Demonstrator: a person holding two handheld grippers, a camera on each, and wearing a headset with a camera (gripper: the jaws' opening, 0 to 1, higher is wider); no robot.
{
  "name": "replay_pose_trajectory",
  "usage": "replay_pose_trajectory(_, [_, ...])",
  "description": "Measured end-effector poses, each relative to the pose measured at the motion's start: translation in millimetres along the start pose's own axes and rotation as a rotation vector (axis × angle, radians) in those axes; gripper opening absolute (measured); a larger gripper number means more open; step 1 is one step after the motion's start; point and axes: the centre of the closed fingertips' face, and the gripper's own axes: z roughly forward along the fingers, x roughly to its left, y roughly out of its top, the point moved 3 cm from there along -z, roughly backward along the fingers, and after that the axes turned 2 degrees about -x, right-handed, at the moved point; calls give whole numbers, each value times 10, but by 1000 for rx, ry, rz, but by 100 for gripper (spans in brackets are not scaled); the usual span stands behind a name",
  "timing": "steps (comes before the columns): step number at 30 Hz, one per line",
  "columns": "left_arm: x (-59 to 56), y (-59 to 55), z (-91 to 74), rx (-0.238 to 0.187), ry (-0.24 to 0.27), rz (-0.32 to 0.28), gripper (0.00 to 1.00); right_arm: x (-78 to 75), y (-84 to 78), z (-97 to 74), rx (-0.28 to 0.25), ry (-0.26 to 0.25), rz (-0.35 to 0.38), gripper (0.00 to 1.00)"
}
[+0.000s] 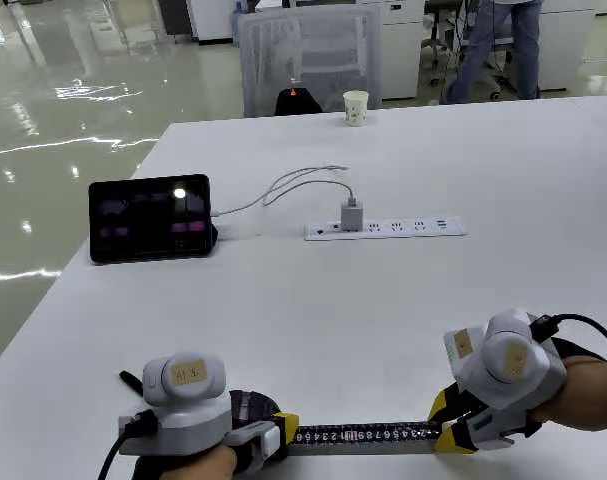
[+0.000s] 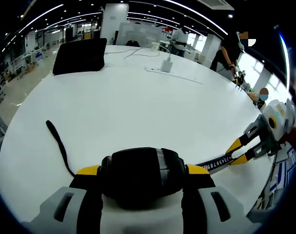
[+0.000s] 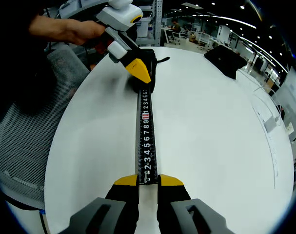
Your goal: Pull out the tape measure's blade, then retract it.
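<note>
The black tape measure case [image 2: 138,173] sits clamped between my left gripper's [image 2: 143,170] yellow-tipped fingers [image 2: 88,170], low at the near table edge. In the head view the left gripper [image 1: 273,432] holds the case [image 1: 251,410] at bottom left. The dark blade [image 1: 363,435] with white numbers runs rightward to my right gripper [image 1: 445,425], which is shut on the blade's end. In the right gripper view the blade [image 3: 147,141] stretches from my right gripper [image 3: 148,181] up to the case [image 3: 147,66]. The case's black wrist strap [image 2: 60,146] lies loose on the table.
A white table [image 1: 383,300] carries a dark tablet [image 1: 151,217] at the left, a white power strip [image 1: 386,228] with a plugged charger [image 1: 352,214] and cable, and a paper cup [image 1: 355,107] at the far edge. A mesh chair [image 1: 308,60] stands behind.
</note>
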Motion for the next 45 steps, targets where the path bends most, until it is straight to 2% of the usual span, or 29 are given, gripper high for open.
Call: replay_pose_trajectory(45, [22, 6, -11, 3, -18, -23, 61, -32, 432, 262, -36, 13, -52, 10])
